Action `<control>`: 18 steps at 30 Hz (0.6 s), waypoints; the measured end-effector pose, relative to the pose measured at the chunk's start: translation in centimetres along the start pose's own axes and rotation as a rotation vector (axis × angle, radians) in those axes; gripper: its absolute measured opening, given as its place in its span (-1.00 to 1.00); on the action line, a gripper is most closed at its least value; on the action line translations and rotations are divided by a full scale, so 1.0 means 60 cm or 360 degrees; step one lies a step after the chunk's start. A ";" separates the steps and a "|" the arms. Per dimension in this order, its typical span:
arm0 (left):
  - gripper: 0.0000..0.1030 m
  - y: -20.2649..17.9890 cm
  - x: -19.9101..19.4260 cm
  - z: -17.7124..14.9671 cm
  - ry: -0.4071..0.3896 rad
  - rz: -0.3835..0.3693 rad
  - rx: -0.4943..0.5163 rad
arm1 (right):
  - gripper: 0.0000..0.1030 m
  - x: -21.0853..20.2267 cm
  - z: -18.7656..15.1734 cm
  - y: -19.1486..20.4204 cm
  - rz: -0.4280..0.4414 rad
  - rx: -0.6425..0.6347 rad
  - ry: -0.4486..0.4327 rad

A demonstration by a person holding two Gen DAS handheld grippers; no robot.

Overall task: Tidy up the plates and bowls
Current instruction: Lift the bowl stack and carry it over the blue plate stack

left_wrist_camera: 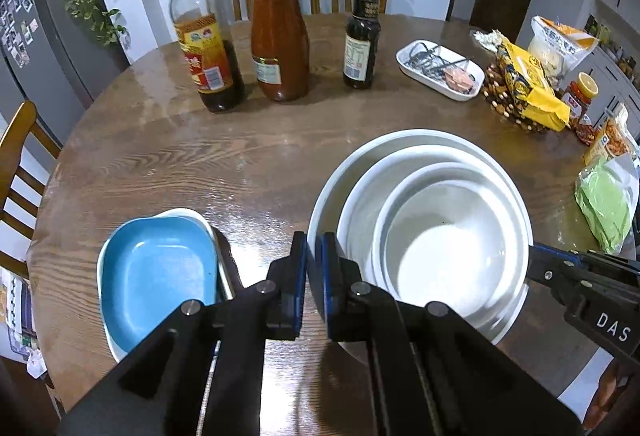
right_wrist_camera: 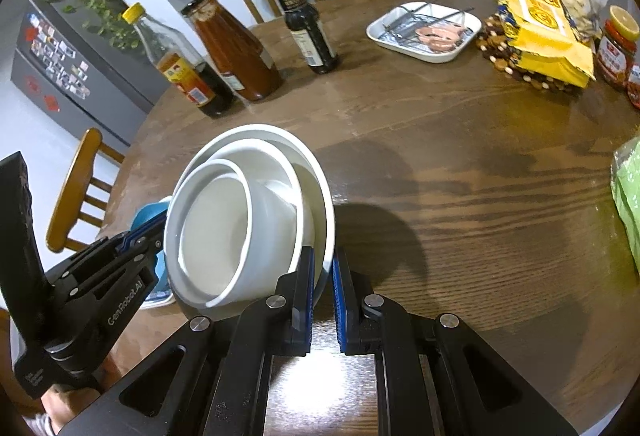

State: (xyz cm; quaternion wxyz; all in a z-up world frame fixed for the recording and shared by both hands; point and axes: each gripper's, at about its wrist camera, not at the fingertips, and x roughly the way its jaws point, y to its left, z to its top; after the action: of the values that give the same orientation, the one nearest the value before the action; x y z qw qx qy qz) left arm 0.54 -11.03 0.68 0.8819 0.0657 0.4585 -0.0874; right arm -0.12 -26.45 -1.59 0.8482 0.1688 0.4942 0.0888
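Bowls nested three deep, a white stack (left_wrist_camera: pixel 424 232) tilted just above the wooden worktop (left_wrist_camera: pixel 200 164)! Left gripper (left_wrist_camera: pixel 314 276) fingers clamp its near-left rim, right gripper (right_wrist_camera: pixel 322 284) fingers pinch the opposite rim (blue dish (left_wrist_camera: pixel 156 272) sits just beside).

Home dining room: wooden table (left_wrist_camera: pixel 200 156), fridge (right_wrist_camera: pixel 80 76), sauce bottles (left_wrist_camera: pixel 280 36).
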 end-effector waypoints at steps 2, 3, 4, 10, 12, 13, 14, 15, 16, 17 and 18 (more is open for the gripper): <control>-0.93 0.009 -0.006 0.000 -0.0014 0.0011 -0.0012 | -0.74 0.001 0.001 0.010 0.0008 -0.0015 -0.0002; -0.93 0.013 -0.009 0.000 -0.0021 0.0017 -0.0018 | -0.74 0.001 0.002 0.017 0.0014 -0.0027 -0.0003; -0.93 0.020 -0.012 0.000 -0.0028 0.0026 -0.0030 | -0.74 0.002 0.002 0.021 0.0017 -0.0036 -0.0004; -0.93 0.057 -0.029 -0.006 -0.0056 0.0067 -0.0091 | -0.74 0.006 0.005 0.062 0.0050 -0.0111 -0.0008; -0.93 0.071 -0.035 -0.009 -0.0062 0.0084 -0.0119 | -0.74 0.008 0.006 0.078 0.0064 -0.0139 -0.0005; -0.93 0.079 -0.038 -0.011 -0.0065 0.0093 -0.0136 | -0.74 0.009 0.006 0.084 0.0071 -0.0150 -0.0003; -0.93 0.087 -0.041 -0.012 -0.0067 0.0104 -0.0149 | -0.74 0.011 0.005 0.093 0.0081 -0.0165 -0.0001; -0.93 0.095 -0.044 -0.014 -0.0070 0.0114 -0.0160 | -0.74 0.012 0.005 0.102 0.0091 -0.0181 0.0000; -0.93 0.101 -0.046 -0.016 -0.0074 0.0122 -0.0170 | -0.74 0.014 0.005 0.109 0.0099 -0.0193 0.0002; -0.93 0.111 -0.050 -0.020 -0.0079 0.0138 -0.0184 | -0.74 0.015 0.004 0.117 0.0107 -0.0207 0.0003; -0.93 0.119 -0.053 -0.022 -0.0082 0.0149 -0.0194 | -0.74 0.018 0.003 0.127 0.0117 -0.0224 0.0006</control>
State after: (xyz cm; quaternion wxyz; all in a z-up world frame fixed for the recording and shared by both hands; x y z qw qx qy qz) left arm -0.79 -3.49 2.78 0.8990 0.0309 0.4365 -0.0195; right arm 0.69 -19.07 0.47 0.8531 0.1266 0.4818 0.1548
